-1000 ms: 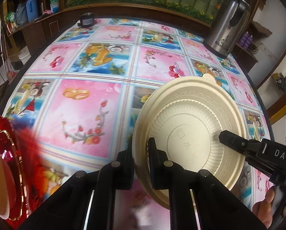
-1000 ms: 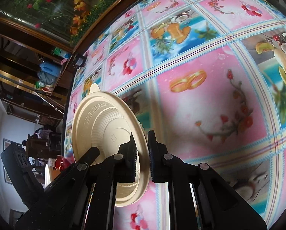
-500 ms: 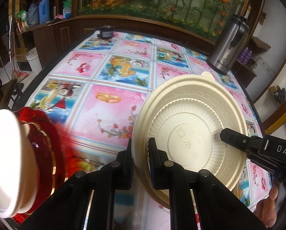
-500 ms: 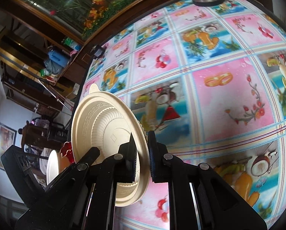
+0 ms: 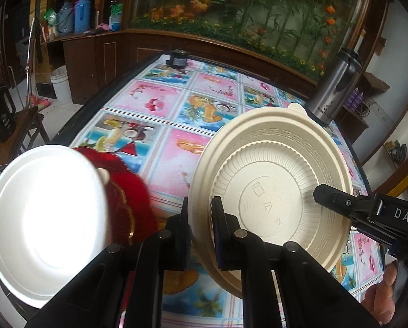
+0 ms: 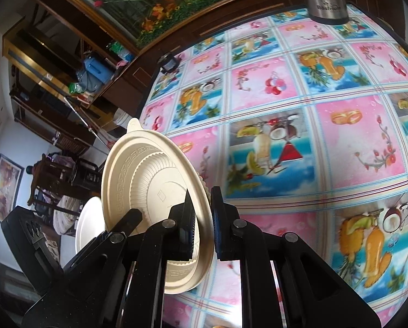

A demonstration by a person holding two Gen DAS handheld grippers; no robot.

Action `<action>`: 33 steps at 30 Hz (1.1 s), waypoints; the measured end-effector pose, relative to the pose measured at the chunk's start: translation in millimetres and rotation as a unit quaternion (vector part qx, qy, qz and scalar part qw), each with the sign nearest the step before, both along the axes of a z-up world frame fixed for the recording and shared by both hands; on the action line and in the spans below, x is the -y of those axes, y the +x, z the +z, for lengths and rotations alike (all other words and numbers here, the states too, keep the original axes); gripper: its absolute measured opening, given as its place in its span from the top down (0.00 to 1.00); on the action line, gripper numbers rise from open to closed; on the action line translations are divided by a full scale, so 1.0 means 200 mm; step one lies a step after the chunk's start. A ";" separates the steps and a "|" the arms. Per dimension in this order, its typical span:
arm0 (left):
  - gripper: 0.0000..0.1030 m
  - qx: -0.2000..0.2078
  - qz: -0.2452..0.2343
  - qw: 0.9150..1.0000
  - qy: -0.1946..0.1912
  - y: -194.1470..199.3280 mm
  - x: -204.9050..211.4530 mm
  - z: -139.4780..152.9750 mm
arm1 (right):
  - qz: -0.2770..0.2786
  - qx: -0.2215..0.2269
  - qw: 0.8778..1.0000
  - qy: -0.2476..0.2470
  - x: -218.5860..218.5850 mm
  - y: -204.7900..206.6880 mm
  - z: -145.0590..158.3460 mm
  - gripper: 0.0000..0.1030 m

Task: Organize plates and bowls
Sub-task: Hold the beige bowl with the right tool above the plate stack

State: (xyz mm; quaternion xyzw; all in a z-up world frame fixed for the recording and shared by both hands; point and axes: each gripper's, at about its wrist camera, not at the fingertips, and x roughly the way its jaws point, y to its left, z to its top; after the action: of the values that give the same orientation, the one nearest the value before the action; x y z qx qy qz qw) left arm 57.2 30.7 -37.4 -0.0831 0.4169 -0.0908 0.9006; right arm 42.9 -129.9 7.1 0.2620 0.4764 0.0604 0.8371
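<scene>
Table (image 5: 160, 101) under a patterned cloth; steel flask (image 5: 333, 90) at its far right corner. Cream bowl (image 5: 272, 191) was held tilted above the table, carry step. Left gripper (image 5: 200, 229) and right gripper (image 6: 202, 218) each pinched its rim. White bowl (image 5: 44, 218) on red plates (image 5: 130, 194) at the near left edge. Next: likely lower the cream bowl onto that stack, both grips level.

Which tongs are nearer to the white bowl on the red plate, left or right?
Left. The left tongs grip the cream plate's edge beside the white bowl; the right tongs hold the plate's far edge.
</scene>
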 end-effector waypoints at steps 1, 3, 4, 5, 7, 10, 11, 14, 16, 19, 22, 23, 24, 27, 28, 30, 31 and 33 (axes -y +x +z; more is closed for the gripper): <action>0.88 0.001 0.002 1.000 -0.001 -0.01 -0.02 0.00 | 0.002 0.001 1.000 -0.001 -0.02 0.00 0.00 0.90; 0.88 0.003 0.006 1.000 -0.002 -0.02 -0.04 0.01 | 0.006 0.003 1.000 -0.001 -0.05 -0.01 0.01 0.90; 0.88 0.005 0.009 1.000 -0.002 -0.03 -0.06 0.02 | 0.008 0.004 1.000 -0.001 -0.06 -0.01 0.02 0.90; 0.88 0.006 0.010 1.000 -0.003 -0.03 -0.07 0.02 | 0.011 0.005 1.000 -0.001 -0.09 -0.01 0.02 0.90; 0.88 0.006 0.015 1.000 -0.006 -0.04 -0.11 0.02 | 0.015 0.007 1.000 -0.003 -0.12 -0.02 0.03 0.90; 0.88 0.009 0.021 1.000 -0.007 -0.06 -0.15 0.03 | 0.022 0.007 1.000 -0.004 -0.17 -0.02 0.04 0.90; 0.88 0.009 0.022 1.000 -0.007 -0.07 -0.16 0.03 | 0.025 0.008 1.000 -0.005 -0.19 -0.03 0.05 0.90; 0.88 0.010 0.027 1.000 -0.009 -0.08 -0.20 0.03 | 0.029 0.009 1.000 -0.006 -0.22 -0.03 0.05 0.90; 0.88 0.011 0.031 0.999 -0.009 -0.09 -0.23 0.03 | 0.033 0.009 0.999 -0.007 -0.25 -0.03 0.05 0.90; 0.88 0.013 0.039 0.999 -0.013 -0.10 -0.28 0.03 | 0.039 0.010 0.999 -0.009 -0.30 -0.03 0.06 0.90; 0.88 0.014 0.048 0.999 -0.017 -0.10 -0.33 0.04 | 0.047 0.012 0.999 -0.012 -0.36 -0.03 0.07 0.90; 0.88 0.015 0.051 0.998 -0.017 -0.10 -0.35 0.04 | 0.050 0.013 0.999 -0.014 -0.38 -0.02 0.07 0.90; 0.88 0.016 0.055 0.998 -0.017 -0.10 -0.36 0.04 | 0.053 0.014 0.998 -0.015 -0.40 -0.02 0.08 0.90; 0.88 0.016 0.065 0.998 -0.019 -0.11 -0.41 0.04 | 0.063 0.016 0.998 -0.018 -0.45 -0.01 0.09 0.90; 0.88 0.016 0.068 0.997 -0.020 -0.11 -0.42 0.04 | 0.066 0.016 0.998 -0.019 -0.47 -0.01 0.09 0.90; 0.87 0.017 0.073 0.997 -0.019 -0.11 -0.45 0.04 | 0.071 0.017 0.997 -0.021 -0.50 0.00 0.08 0.90; 0.87 0.018 0.077 0.997 -0.019 -0.11 -0.46 0.04 | 0.074 0.018 0.997 -0.022 -0.52 0.00 0.08 0.90; 0.87 0.016 0.081 0.996 -0.022 -0.11 -0.49 0.04 | 0.080 0.018 0.996 -0.024 -0.55 0.01 0.09 0.90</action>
State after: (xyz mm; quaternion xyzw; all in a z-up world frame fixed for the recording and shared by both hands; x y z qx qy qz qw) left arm 35.7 128.1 -29.3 -0.1349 0.3923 -0.0283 0.9095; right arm 44.0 -19.2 24.4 0.2021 0.4819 0.1207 0.8440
